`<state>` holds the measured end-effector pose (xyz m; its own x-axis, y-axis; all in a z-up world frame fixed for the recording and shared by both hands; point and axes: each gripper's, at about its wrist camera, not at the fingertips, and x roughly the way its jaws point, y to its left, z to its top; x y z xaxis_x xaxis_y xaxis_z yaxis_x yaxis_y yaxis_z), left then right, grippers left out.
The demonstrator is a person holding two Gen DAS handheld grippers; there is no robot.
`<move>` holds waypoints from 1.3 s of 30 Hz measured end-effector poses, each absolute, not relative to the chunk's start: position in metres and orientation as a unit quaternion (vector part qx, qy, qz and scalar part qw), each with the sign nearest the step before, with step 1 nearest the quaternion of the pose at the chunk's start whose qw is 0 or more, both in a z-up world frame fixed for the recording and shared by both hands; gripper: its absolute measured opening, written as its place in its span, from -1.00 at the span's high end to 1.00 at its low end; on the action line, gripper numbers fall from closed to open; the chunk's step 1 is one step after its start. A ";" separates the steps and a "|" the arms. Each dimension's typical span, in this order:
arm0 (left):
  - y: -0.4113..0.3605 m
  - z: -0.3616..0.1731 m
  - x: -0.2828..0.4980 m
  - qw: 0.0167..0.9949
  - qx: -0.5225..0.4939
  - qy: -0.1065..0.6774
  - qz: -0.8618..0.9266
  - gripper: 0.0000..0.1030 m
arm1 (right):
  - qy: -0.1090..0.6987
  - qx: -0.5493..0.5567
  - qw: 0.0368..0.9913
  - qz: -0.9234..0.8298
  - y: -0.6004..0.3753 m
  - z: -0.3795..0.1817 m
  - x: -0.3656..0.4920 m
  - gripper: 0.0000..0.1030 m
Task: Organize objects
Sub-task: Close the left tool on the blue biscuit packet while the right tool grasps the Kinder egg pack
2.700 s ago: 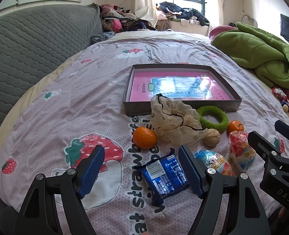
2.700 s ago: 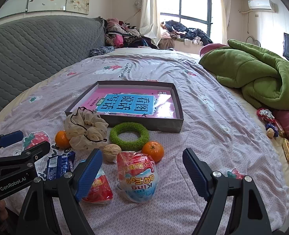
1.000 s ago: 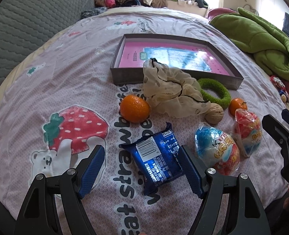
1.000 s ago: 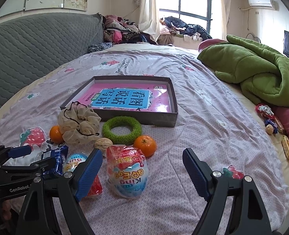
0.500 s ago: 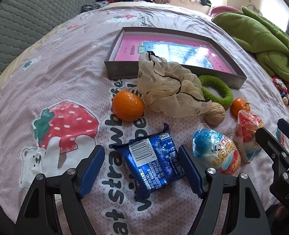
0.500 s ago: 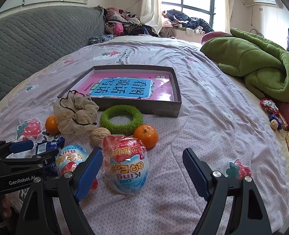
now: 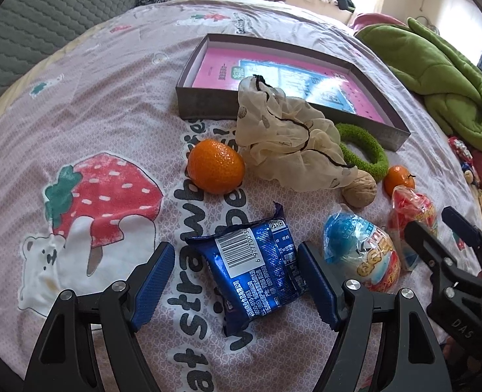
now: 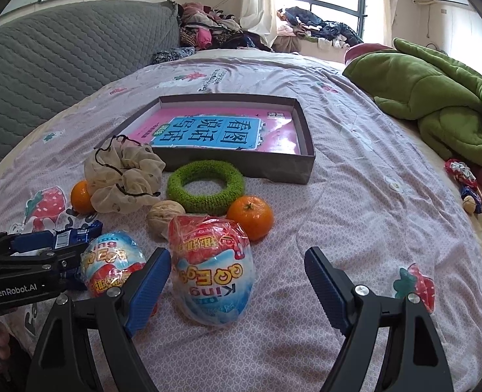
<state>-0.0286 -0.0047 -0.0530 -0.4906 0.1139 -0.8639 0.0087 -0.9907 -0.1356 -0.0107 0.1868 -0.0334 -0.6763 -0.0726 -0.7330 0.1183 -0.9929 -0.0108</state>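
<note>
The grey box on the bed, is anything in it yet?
Only a pink booklet lies flat inside the box; the snacks and fruit are all outside it.

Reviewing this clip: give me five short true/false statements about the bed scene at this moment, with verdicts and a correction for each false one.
1. The left gripper is open, with the blue snack packet lying between its fingers. True.
2. The right gripper is shut on the red-topped egg toy. False: it is open and the egg lies on the bedspread between its fingers.
3. The green ring lies inside the grey box. False: it lies on the bedspread in front of the box.
4. The grey box holds a pink and blue booklet. True.
5. There is only one orange on the bed. False: there are two, one by the ring and one beside the cream scrunchie.
</note>
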 end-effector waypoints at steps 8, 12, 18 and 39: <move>0.005 -0.061 -0.033 0.023 -0.514 -0.047 0.856 -0.52 | 0.048 0.405 0.062 -0.911 0.178 -0.041 -0.013 -0.38; 0.007 -0.066 -0.032 0.018 -0.517 -0.038 0.855 -0.53 | 0.050 0.405 0.065 -0.911 0.178 -0.042 -0.013 -0.13; 0.004 -0.066 -0.031 0.029 -0.513 -0.036 0.857 -0.54 | 0.051 0.404 0.071 -0.911 0.179 -0.042 -0.011 0.00; -0.001 -0.052 -0.025 0.064 -0.487 -0.033 0.871 -0.07 | 0.022 0.378 0.080 -0.922 0.185 -0.026 -0.005 0.00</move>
<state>-0.0247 -0.0011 -0.0520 -0.5180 0.1448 -0.8431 -0.0797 -0.9894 -0.1210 -0.0047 0.1855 -0.0257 -0.7018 -0.1299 -0.7004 0.1638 -0.9863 0.0188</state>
